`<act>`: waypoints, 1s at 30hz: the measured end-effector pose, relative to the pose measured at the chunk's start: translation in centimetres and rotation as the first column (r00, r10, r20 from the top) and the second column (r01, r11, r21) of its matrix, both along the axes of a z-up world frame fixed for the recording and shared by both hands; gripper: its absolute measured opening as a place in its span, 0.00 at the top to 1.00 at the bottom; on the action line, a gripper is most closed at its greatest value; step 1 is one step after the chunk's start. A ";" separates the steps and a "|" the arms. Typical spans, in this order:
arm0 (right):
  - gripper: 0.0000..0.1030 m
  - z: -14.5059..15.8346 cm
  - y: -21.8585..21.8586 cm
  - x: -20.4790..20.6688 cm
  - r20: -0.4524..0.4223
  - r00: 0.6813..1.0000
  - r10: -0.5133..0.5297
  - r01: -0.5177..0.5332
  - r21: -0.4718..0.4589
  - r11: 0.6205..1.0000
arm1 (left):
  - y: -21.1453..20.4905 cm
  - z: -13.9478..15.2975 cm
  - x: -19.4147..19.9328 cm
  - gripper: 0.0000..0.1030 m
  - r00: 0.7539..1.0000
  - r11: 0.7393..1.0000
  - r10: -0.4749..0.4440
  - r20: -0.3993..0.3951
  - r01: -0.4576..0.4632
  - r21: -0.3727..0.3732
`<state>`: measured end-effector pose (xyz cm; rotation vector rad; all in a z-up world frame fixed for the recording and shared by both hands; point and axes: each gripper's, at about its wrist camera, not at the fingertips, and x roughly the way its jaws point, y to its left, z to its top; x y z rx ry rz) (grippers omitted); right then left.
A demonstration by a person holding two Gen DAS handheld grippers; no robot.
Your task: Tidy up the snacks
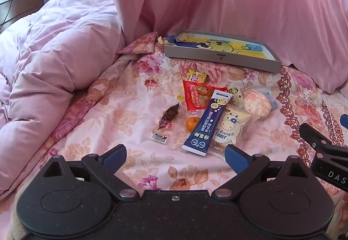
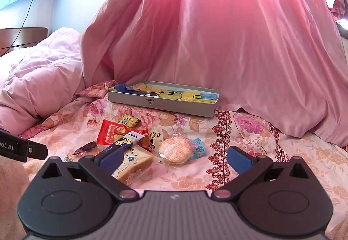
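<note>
Several snacks lie on the floral bedsheet: a blue stick pack (image 1: 205, 123), a toast packet (image 1: 228, 129), a red packet (image 1: 196, 96), a yellow packet (image 1: 196, 76), a small orange (image 1: 192, 124), a dark wrapped candy (image 1: 169, 115) and a round rice cracker (image 1: 257, 103). A grey cardboard tray (image 1: 219, 58) with a yellow cartoon liner stands behind them. My left gripper (image 1: 175, 157) is open and empty, just short of the stick pack. My right gripper (image 2: 174, 158) is open and empty, near the toast packet (image 2: 132, 163) and the rice cracker (image 2: 176, 149). The tray (image 2: 162, 105) lies beyond.
A bunched pink duvet (image 1: 54, 54) fills the left. A pink curtain (image 2: 217, 33) hangs behind the tray and drapes onto the bed. A wooden headboard (image 2: 21, 37) stands far left. The other gripper's arm (image 1: 324, 148) shows at the right edge.
</note>
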<state>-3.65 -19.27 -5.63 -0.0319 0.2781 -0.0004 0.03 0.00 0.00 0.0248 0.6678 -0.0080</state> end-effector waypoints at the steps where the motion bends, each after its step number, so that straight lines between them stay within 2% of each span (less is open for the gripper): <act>1: 0.00 0.0 0.0 0.0 0.001 1.000 0.001 -0.001 -0.001 1.000 | 0.0 0.0 0.0 0.06 1.000 1.000 -0.001 0.002 0.001 0.000; 30: 0.00 0.0 -0.1 0.1 0.001 1.000 0.004 -0.004 0.003 1.000 | -0.2 -0.5 -0.1 0.06 1.000 1.000 -0.010 -0.005 0.010 -0.002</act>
